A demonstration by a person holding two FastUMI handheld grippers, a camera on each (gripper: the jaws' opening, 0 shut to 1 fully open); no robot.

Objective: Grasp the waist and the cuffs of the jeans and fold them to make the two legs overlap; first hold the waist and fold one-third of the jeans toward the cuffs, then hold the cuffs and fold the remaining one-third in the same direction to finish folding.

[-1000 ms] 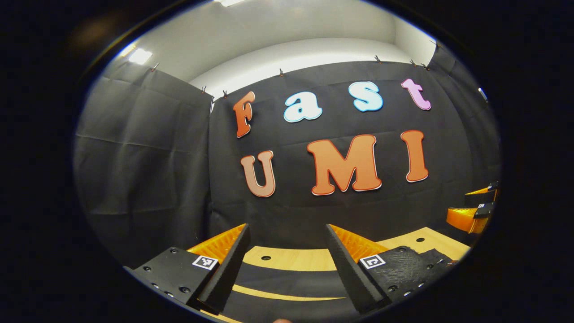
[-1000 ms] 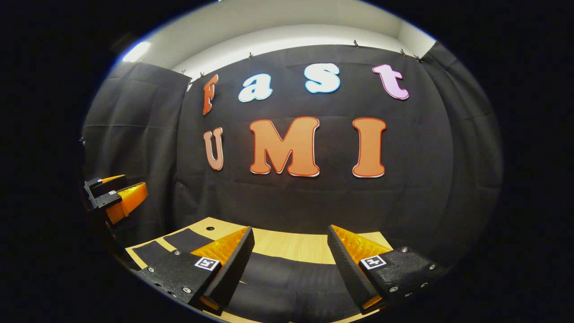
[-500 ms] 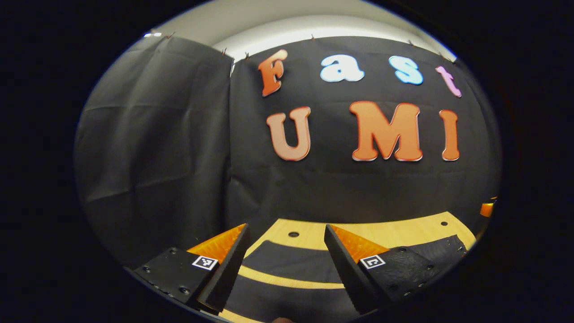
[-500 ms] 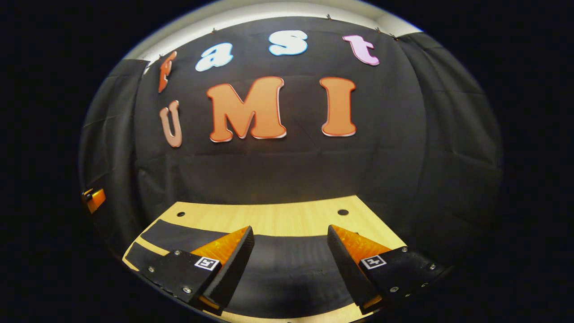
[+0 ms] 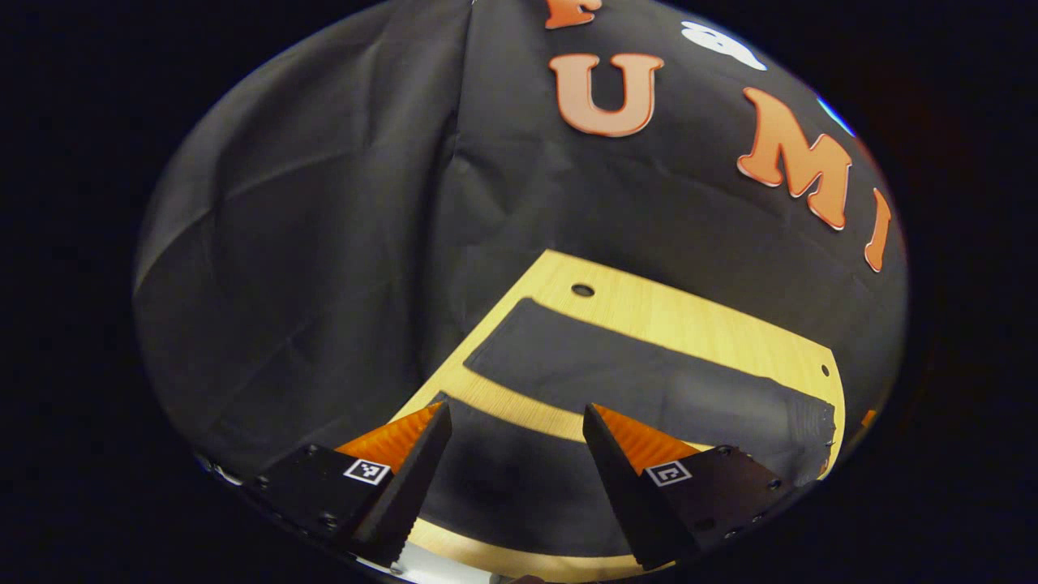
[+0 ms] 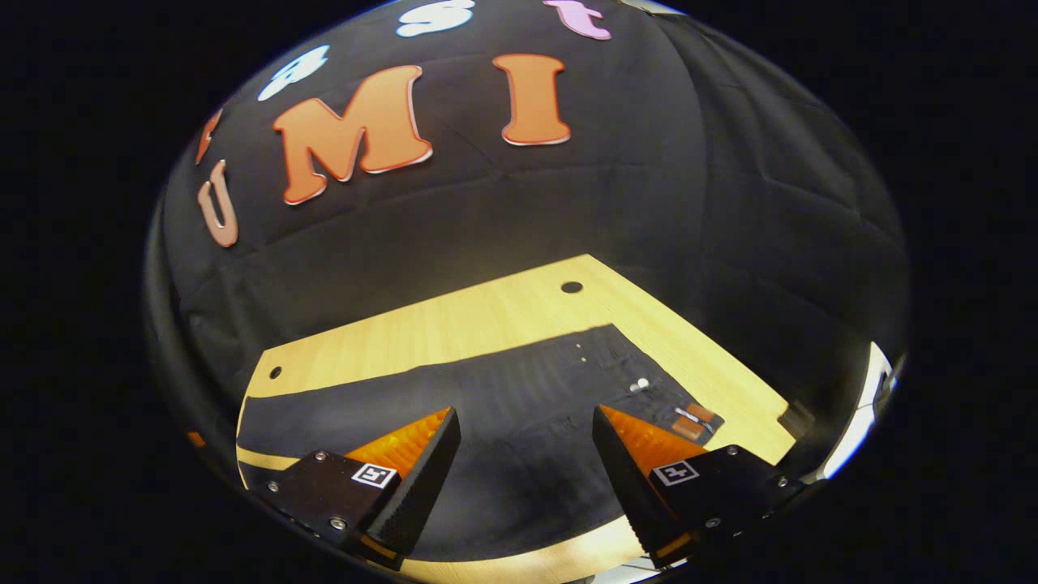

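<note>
Black-draped booth, pale wooden table [image 5: 689, 312]. Left gripper view: dark jeans [image 5: 649, 381] spread flat, legs apart with a strip of wood between, cuffs at the near end; left gripper [image 5: 512, 478] poised above the nearer leg, jaws wide, holding nothing. Right gripper view: waist [image 6: 641, 381] with button and patch; right gripper [image 6: 525, 478] gaping, empty, just above denim. Likely the opening approach; next, lowering onto cuff and waist edges.

Recording booth, black cloth wall [image 5: 324, 268] draped around a light wooden table [image 6: 486, 316] with drilled holes
</note>
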